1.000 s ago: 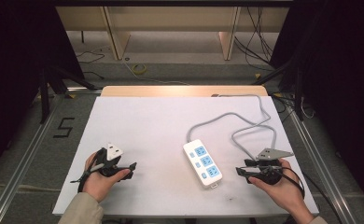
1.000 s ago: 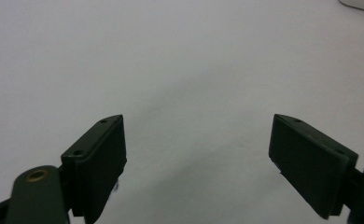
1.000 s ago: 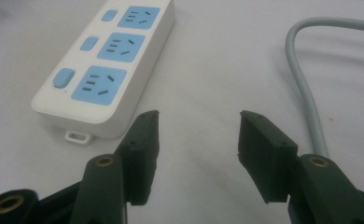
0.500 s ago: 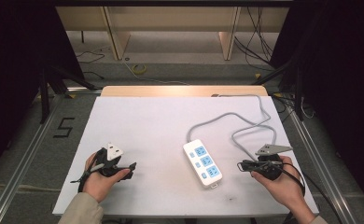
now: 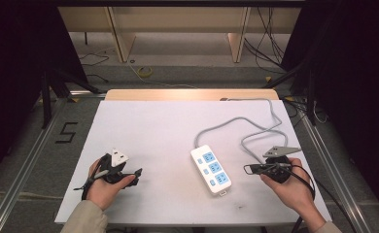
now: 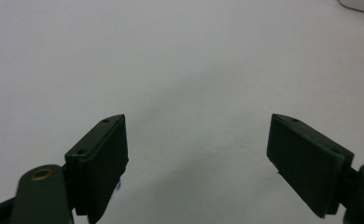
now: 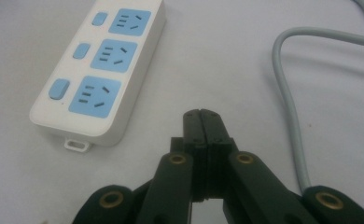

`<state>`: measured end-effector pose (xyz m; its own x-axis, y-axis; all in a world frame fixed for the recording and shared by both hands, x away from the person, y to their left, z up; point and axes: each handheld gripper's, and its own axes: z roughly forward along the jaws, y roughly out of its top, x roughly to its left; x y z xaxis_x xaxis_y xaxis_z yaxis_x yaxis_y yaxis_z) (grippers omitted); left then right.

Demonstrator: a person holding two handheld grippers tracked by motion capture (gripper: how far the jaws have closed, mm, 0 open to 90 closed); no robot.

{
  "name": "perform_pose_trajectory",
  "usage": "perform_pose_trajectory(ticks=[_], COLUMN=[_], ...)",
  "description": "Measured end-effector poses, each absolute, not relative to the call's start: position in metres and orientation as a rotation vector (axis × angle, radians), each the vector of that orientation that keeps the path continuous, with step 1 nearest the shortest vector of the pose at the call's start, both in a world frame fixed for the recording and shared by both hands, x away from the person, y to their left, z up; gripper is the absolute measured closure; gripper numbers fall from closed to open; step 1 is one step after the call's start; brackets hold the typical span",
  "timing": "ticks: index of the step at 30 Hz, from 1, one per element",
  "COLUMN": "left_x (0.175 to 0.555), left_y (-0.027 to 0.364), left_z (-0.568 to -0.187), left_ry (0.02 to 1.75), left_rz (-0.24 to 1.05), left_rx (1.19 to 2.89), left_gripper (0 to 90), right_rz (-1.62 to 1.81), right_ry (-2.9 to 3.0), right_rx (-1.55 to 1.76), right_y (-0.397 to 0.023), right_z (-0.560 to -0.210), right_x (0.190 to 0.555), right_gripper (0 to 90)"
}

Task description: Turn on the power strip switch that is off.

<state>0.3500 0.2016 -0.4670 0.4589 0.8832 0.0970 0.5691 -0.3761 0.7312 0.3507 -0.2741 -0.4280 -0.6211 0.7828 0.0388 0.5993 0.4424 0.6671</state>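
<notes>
High view: power strip lies untouched toward the table's near right edge, long axis running near-to-far and tilted left, cord end farthest. Right gripper jaws just closed on nothing, beside it; left gripper wide, empty. Nothing grasped, work barely started.

High view looks forward and down from above the person's side, whole table in frame. Both gripper views sit low, close over it; the right one shares the power strip with the high view
</notes>
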Motion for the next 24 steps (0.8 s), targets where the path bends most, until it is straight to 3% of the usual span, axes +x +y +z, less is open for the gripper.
perform_pose_trajectory(ticks=[24], left_x=[0.35], left_y=[0.202], left_z=[-0.466], left_ry=[1.202], left_rz=[0.651], left_rx=[2.082], left_gripper=[20.8], right_rz=[0.922], right_ry=[2.468], right_rx=[1.194], right_y=[-0.26], right_z=[-0.418], right_x=[0.359], right_gripper=[90.0])
